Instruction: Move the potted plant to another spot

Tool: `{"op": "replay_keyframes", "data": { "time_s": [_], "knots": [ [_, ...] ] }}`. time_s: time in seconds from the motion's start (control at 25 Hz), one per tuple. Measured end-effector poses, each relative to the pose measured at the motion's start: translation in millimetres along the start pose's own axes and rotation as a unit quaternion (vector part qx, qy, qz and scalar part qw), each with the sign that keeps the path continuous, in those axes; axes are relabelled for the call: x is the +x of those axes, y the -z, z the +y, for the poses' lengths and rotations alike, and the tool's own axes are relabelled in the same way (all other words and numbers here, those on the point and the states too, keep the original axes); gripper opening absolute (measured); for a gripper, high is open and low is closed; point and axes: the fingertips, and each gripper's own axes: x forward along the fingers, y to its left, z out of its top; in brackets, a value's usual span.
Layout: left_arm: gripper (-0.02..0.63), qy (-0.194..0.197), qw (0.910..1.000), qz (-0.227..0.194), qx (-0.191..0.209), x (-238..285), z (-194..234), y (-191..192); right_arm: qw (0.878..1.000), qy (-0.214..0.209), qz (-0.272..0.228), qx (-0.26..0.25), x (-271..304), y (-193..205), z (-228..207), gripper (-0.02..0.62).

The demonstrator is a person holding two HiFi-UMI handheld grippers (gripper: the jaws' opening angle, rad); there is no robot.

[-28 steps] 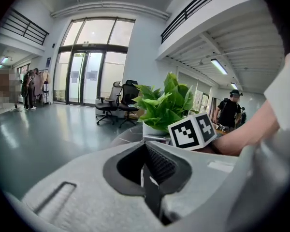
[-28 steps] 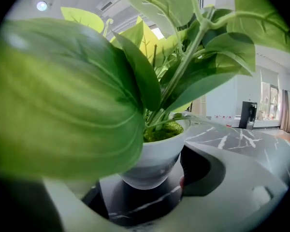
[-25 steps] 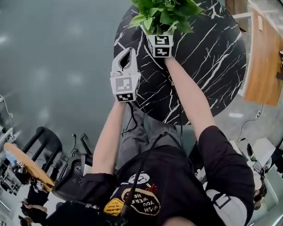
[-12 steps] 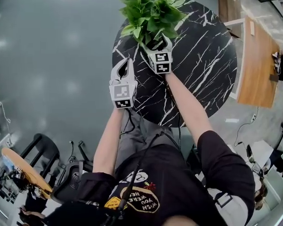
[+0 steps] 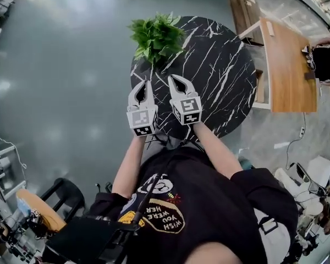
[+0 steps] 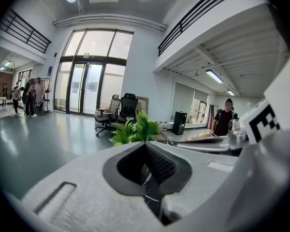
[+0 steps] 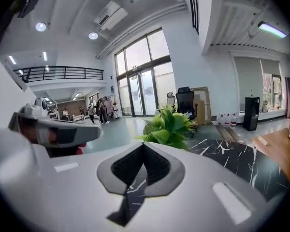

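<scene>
Two grippers, and neither has anything in it right now, which is pretty much the whole story here. A second ago the right gripper (image 5: 177,83) was parked at the base of the plant (image 5: 157,36) with its jaws spread wide. Since then it's pulled back to the near side of the table (image 5: 225,59), and its jaws have just been closing with nothing between them, so now they're pinched together on air. The left gripper (image 5: 143,86) sits just beside it over the table's near edge, jaws also tip to tip and empty, and it never looked to be on the plant in this stretch anyway. The plant stands upright at the table's far left rim, well apart from both tools. It looks closer to that rim than it did a second ago, though the head camera has shifted too, so that's not rock solid. The pot is buried under the leaves from above, so there's no telling how squarely it sits by the rim. Best guess is the person has let go and backed off, so the move is done or close to it. The only worry is how near the rim it ended up. Making it safer would take another grab.
</scene>
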Motion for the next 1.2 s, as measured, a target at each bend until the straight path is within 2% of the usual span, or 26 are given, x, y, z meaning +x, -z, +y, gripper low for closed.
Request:
{"op": "replay_keyframes", "data": {
  "time_s": [0.16,0.36,0.6,1.2],
  "knots": [
    [0.005,0.014,0.9996,-0.017,0.015,-14.5,-14.1,-28.4,1.000,0.003,-0.022,-0.006,-21.2,-37.6,16.1,0.000],
    [0.005,0.032,0.9981,-0.041,0.033,-29.5,-29.8,-51.7,0.999,0.010,-0.044,-0.019,-40.3,-66.3,24.6,0.000],
    [0.005,0.031,0.9968,-0.050,0.055,-34.6,-36.1,-60.5,0.999,0.011,-0.043,-0.022,-48.1,-69.1,28.0,0.000],
    [0.005,0.034,0.9964,-0.056,0.054,-42.2,-43.1,-61.7,0.999,0.014,-0.045,-0.025,-55.7,-69.9,30.7,0.000]
  ]
}}
